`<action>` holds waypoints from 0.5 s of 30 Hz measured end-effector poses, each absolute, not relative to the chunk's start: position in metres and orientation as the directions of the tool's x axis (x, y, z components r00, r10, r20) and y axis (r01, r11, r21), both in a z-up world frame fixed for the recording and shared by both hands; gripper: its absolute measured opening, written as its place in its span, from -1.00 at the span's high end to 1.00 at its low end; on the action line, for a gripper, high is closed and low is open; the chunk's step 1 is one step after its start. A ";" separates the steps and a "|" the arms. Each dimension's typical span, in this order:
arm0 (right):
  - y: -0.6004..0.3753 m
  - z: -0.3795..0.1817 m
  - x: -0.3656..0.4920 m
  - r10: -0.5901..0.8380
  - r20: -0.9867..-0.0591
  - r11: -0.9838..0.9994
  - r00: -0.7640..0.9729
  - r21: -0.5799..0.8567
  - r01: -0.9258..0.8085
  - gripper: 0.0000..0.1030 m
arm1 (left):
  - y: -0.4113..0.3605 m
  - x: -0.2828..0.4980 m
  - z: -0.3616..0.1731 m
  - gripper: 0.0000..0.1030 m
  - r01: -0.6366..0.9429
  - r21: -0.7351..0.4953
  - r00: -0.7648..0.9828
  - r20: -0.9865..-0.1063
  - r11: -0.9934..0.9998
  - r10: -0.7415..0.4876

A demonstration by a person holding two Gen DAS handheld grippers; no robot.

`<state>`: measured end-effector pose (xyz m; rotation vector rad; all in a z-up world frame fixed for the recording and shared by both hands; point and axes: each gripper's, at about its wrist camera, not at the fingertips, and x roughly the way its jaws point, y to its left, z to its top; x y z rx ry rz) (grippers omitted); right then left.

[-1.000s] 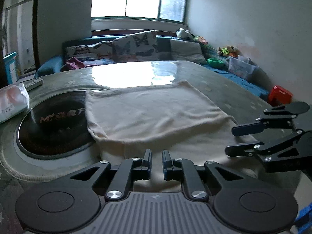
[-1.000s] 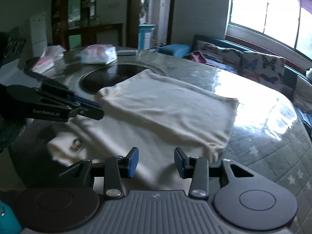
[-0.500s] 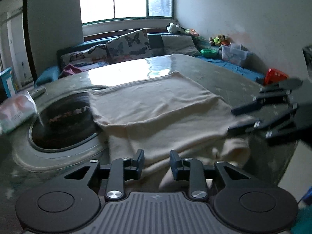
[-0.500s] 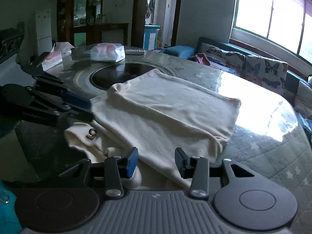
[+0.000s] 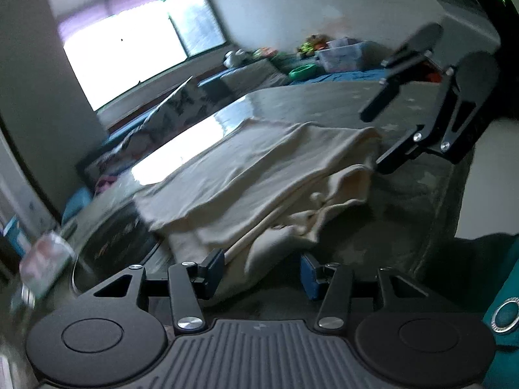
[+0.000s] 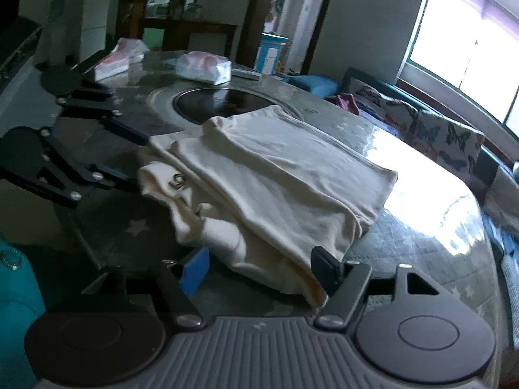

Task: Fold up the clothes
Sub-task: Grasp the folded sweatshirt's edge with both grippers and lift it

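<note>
Since the earlier frame both jaws spread wide, left gripper [image 5: 261, 270] and right gripper [image 6: 259, 267] empty at the table's [image 6: 421, 243] near edge; we should grip the bunched cream garment's [image 6: 275, 175] layers evenly.

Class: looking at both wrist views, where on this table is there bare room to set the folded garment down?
Free: the shiny stretch of table between the cream garment and the window-side cushions. Crowded: beyond the dark round inset, where tissue packs lie.

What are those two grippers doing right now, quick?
Left gripper: open, holding nothing, at the near edge of the cream garment.
Right gripper: open, holding nothing, at the garment's near edge.
</note>
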<state>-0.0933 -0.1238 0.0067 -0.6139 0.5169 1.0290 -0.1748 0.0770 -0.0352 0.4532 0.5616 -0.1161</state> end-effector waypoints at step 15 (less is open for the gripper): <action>-0.108 -0.003 -0.104 0.639 -0.646 0.276 0.418 -0.314 -0.908 -0.39 | 0.100 -0.137 -0.017 0.83 0.206 0.246 0.869 -0.492 0.947 -0.061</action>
